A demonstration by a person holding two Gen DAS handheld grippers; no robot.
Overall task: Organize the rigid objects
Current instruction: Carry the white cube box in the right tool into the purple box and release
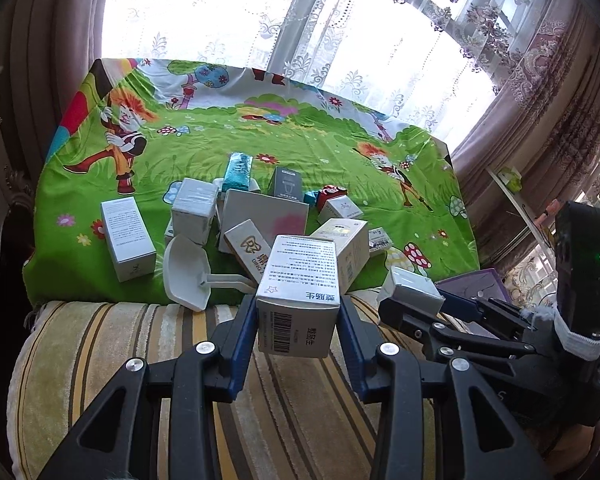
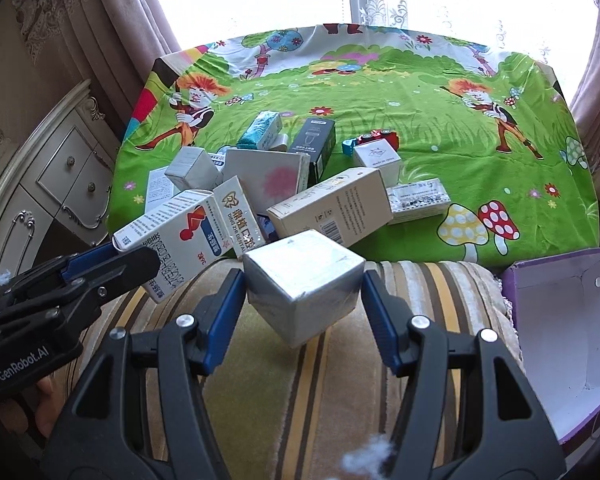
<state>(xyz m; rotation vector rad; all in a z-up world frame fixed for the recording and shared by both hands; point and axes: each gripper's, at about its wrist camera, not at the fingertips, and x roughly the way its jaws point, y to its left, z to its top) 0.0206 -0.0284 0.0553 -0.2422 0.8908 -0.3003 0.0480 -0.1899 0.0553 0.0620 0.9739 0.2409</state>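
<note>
Left wrist view
Left gripper (image 1: 298, 320): clamped on a white medicine carton (image 1: 298, 292), barcode facing the camera, Chinese print on top, bottom centre of frame.
Right gripper (image 1: 414, 304): at right, gripping a small silver-white box (image 1: 410, 290).
Pile: about a dozen boxes on the green cartoon sheet (image 1: 340, 136); one reads "DING" (image 1: 248, 246); one teal glitter box (image 1: 239, 172); one dark box (image 1: 286, 184).
Scoop: one white plastic scoop (image 1: 186, 272), lower left of the pile.

Right wrist view
Right gripper (image 2: 302, 292): both pads pressed on the silver-white cube box (image 2: 302, 280), centre frame, over the striped cushion (image 2: 300, 380).
Left gripper (image 2: 112, 268): left edge, body marked "GenRobot.AI", holding the white carton (image 2: 176, 236) with a red and blue logo.
Readable: "DING ZHI DENTAL" box (image 2: 238, 216); "made in China" on a small white box (image 2: 376, 156).
Purple box (image 2: 568, 320): one, open, white inside, lower right.
</note>
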